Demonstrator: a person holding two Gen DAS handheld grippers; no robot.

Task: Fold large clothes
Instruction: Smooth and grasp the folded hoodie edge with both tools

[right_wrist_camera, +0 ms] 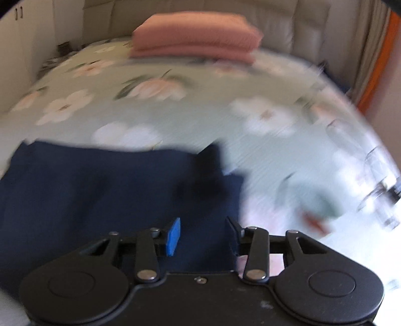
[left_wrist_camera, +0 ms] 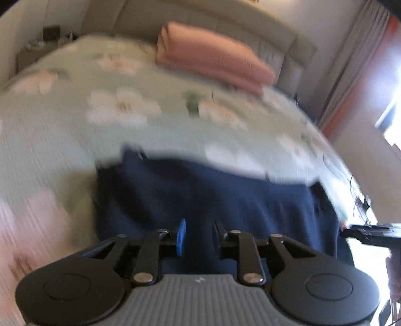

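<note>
Garments, navy: one, a navy garment (left_wrist_camera: 213, 195) lying flat on the bed; it fills the lower middle of the left wrist view and the lower left of the right wrist view (right_wrist_camera: 105, 190).
Folded stacks, pink: one, a pink folded pile (left_wrist_camera: 213, 57) at 12 o'clock from the navy cloth, well apart from it, close to the headboard (left_wrist_camera: 225, 22).
Bed covers: one, a pale green floral bedspread (left_wrist_camera: 75, 112) under both cloths.
Grippers: two.
Left gripper (left_wrist_camera: 199, 234): jaws parted with a plain gap between them, nothing pinched; navy cloth shows beyond and below the tips, contact cannot be told through the blur.
Right gripper (right_wrist_camera: 204, 235): jaws parted, gap wider than the left's, empty; it sits over the navy cloth's right edge, with bedspread at 3 o'clock of it.
Left wrist view only: a black device (left_wrist_camera: 371, 232) at 3 o'clock by the bed's edge, and a bright window (left_wrist_camera: 393, 95) at 2 o'clock beside a curtain (left_wrist_camera: 351, 62).
Right wrist view only: a darker fold or flap (right_wrist_camera: 210, 170) at the garment's far right corner, and cupboard doors (right_wrist_camera: 17, 50) at 10 o'clock.
Sharpness: both views are smeared; fine detail of the cloth is unreadable.
</note>
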